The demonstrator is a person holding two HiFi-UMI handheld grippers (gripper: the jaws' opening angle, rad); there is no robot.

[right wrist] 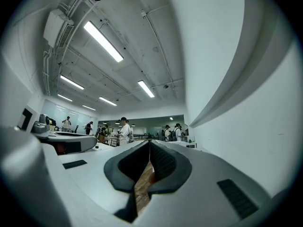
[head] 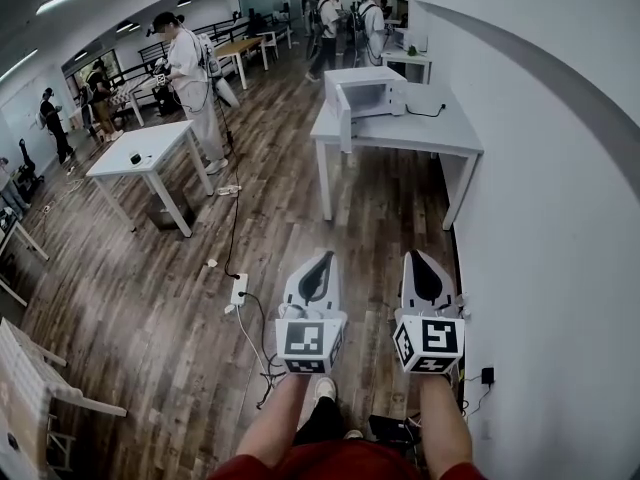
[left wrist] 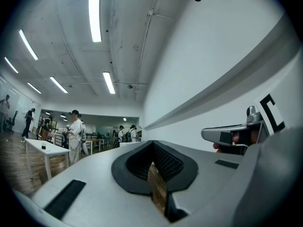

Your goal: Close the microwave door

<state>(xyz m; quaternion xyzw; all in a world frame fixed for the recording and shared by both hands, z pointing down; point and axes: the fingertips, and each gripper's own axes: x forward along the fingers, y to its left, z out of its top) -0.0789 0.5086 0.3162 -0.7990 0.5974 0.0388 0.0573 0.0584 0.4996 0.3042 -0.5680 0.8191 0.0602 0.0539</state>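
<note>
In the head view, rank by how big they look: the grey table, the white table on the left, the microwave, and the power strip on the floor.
Largest to smallest:
1. grey table
2. white table
3. microwave
4. power strip
The power strip lies nearest the camera yet looks smallest.

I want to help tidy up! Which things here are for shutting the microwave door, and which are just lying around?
For the job:
microwave with its door open, on the grey table
left gripper and right gripper, both shut, holding nothing

Just lying about:
white table
power strip
person in white
</note>
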